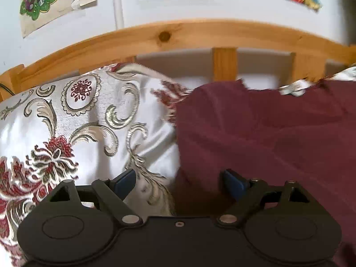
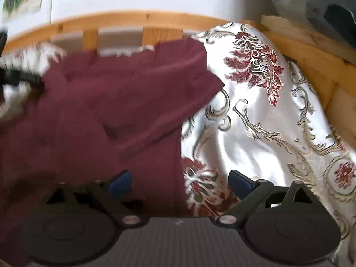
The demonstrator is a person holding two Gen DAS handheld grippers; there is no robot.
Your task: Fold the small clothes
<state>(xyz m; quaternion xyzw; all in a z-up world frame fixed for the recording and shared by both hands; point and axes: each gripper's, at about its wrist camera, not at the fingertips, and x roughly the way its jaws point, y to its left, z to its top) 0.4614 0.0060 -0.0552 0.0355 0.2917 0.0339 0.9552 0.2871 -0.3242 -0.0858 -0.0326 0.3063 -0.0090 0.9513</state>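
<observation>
A maroon garment [image 1: 267,129] lies spread on a white bedspread with red and gold flowers [image 1: 77,115]. In the left wrist view its left edge runs down between my fingers. My left gripper [image 1: 179,183] is open and empty, low over that edge. In the right wrist view the garment [image 2: 100,102] fills the left half, with a sleeve [image 2: 178,75] reaching right. My right gripper [image 2: 179,183] is open and empty over the garment's right edge. The bedspread [image 2: 267,122] lies to the right.
A wooden bed rail with slats [image 1: 189,33] runs behind the garment, also in the right wrist view [image 2: 133,20]. A white wall with colourful pictures [image 1: 55,0] is behind it. A wooden frame side [image 2: 311,51] lies at the right.
</observation>
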